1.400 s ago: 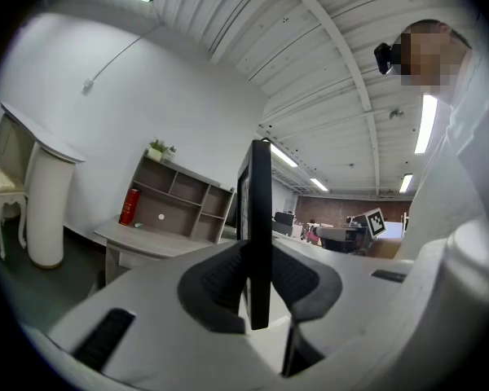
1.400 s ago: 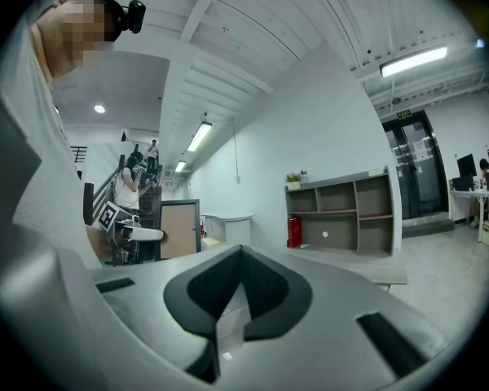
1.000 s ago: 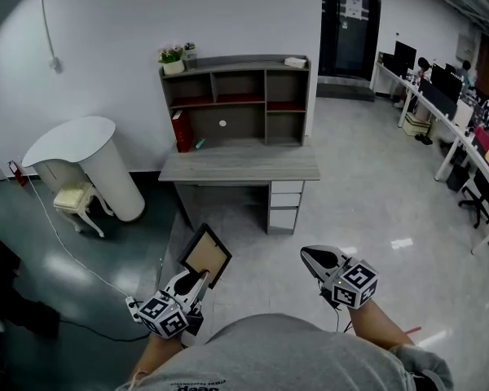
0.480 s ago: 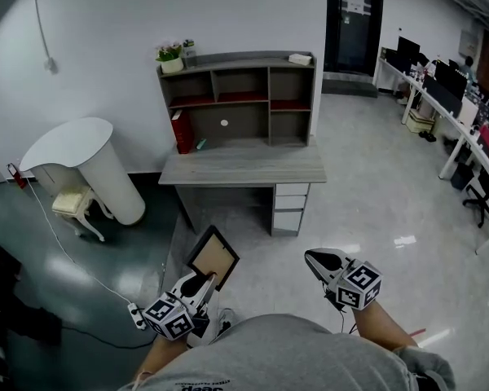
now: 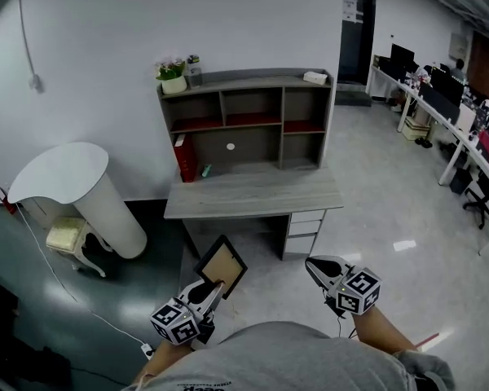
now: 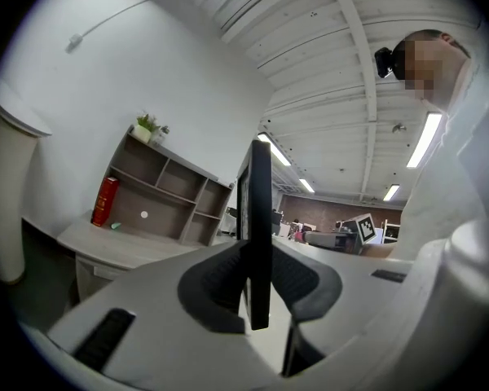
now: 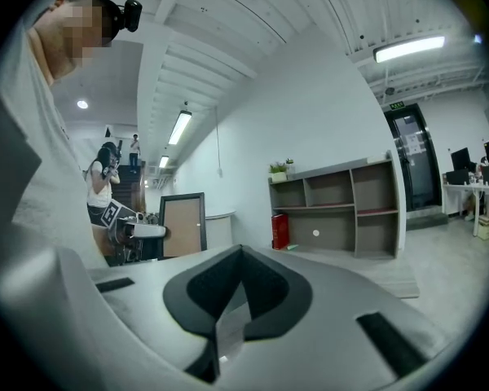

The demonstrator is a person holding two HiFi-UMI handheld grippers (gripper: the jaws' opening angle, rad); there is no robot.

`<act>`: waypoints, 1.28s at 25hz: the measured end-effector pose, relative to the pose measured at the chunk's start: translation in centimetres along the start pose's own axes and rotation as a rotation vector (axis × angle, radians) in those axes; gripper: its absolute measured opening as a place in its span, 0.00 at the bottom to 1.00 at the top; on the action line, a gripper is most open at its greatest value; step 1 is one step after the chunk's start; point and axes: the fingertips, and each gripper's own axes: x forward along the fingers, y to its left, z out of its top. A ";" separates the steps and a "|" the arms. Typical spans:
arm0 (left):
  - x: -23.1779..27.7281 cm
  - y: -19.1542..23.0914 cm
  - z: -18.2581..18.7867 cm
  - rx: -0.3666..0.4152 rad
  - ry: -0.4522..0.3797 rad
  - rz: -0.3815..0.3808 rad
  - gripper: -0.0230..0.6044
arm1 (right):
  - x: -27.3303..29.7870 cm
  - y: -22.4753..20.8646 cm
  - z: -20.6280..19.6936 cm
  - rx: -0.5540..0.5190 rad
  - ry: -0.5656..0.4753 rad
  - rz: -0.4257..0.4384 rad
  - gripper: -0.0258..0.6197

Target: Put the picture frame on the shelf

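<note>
1. Landmark: a grey wood-look desk against the white wall. It carries a grey open-compartment shelf unit along its back edge.
2. The black-rimmed rectangular picture frame with tan backing is not on the desk. It is held in the air in front of the desk's front edge, above the pale floor, well apart from both desk and shelf unit. Its tan side faces away from the desk.
3. The left gripper is in front of the desk's left half and clamped on the frame's lower edge. In the left gripper view the frame stands edge-on and upright between the two dark pads, both pressed against it.
4. The right gripper is in front of the desk's drawer side. Its jaws are closed together with nothing between them, and it is apart from the frame.
5. A red book stands upright on the desk top at the left end of the shelf unit's lowest bay.
6. A potted plant sits on the shelf unit's top at its left end.
7. A white rounded-top stand is on the floor to the left of the desk.
</note>
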 end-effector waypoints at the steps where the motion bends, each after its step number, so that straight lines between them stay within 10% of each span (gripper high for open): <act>1: 0.3 1.4 0.6 0.004 0.006 -0.011 0.18 | 1.6 -0.2 0.4 0.004 -0.001 -0.005 0.07; 22: 3.4 19.5 5.3 -0.022 0.019 -0.044 0.18 | 20.0 -5.1 3.1 -0.003 0.049 -0.017 0.07; 32: 10.0 23.5 5.0 -0.016 0.023 0.051 0.18 | 24.4 -15.1 2.3 0.036 0.053 0.051 0.07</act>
